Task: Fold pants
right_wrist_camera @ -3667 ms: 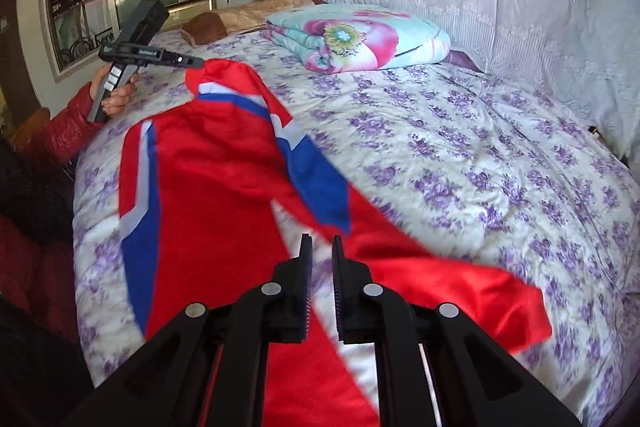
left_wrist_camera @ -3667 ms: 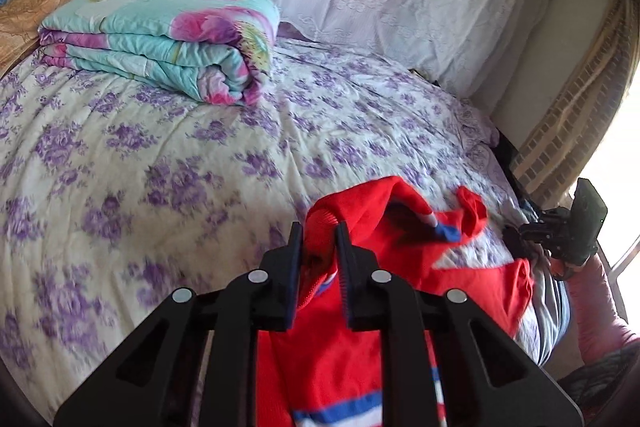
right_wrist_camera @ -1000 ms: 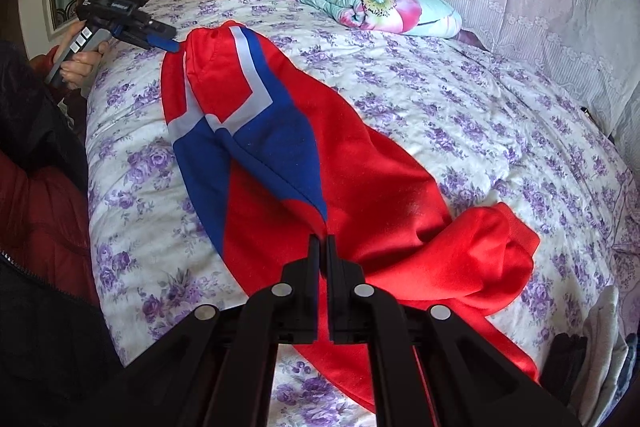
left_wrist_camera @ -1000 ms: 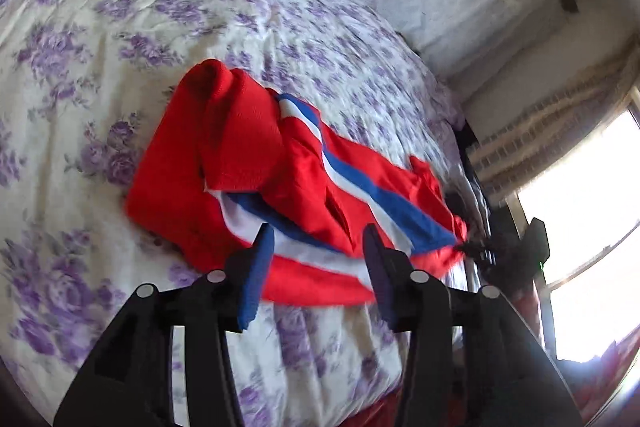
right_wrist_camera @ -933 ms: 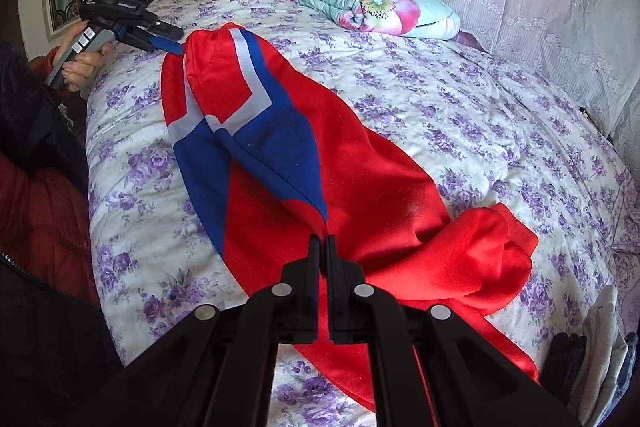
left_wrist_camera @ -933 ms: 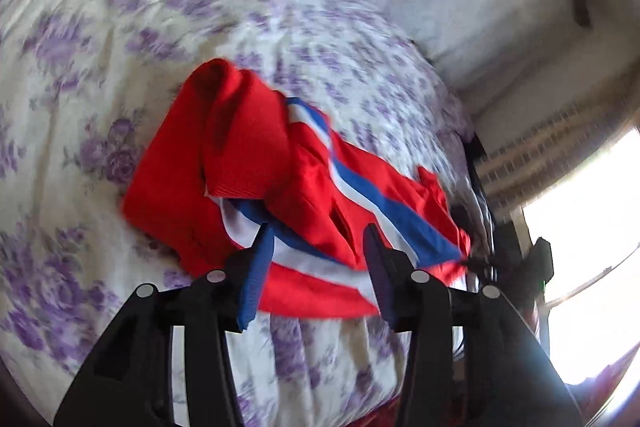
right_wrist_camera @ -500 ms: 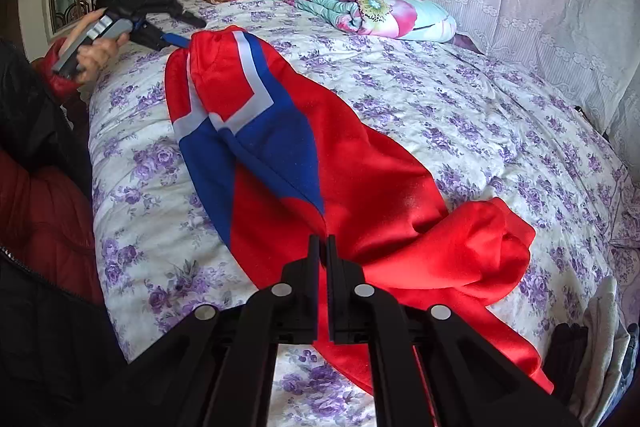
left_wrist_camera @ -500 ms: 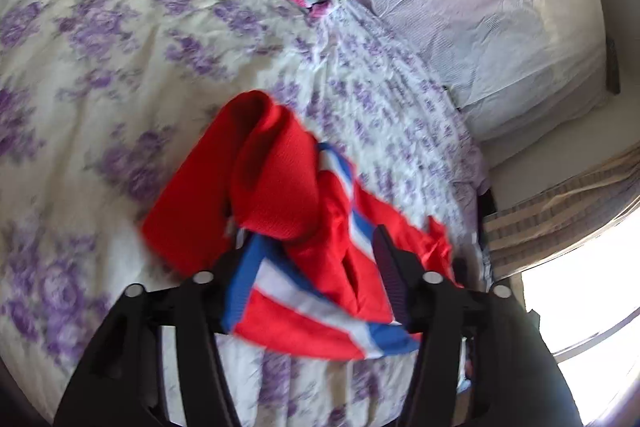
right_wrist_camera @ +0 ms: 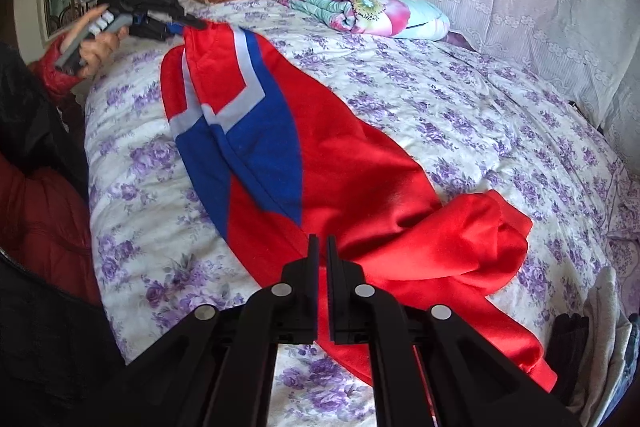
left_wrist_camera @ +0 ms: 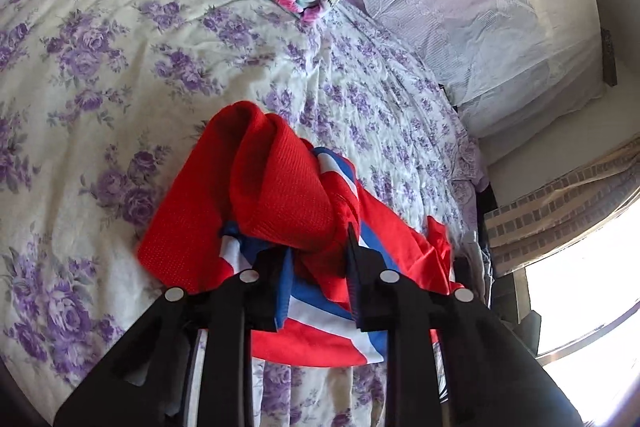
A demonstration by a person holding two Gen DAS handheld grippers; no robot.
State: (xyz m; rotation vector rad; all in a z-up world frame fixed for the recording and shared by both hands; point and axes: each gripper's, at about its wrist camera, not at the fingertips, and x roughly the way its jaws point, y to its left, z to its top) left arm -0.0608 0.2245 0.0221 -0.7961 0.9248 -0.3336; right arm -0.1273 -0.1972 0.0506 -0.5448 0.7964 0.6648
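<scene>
The left gripper (left_wrist_camera: 316, 267), open over the pants (right_wrist_camera: 320, 155) 1 second ago, has just been closing and now pinches the bunched red and blue cloth between its jaws, lifted off the bed (left_wrist_camera: 120, 67). The right gripper (right_wrist_camera: 319, 247) stays clamped narrow on the red edge, as before. From it, the pants stretch away up-left toward the left gripper, with a crumpled leg lying to its right.

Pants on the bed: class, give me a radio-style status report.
Left gripper just closing on pants end. Right gripper shut on the edge. Pants half-spread on bed, one end bunched. Folded quilt clear.
</scene>
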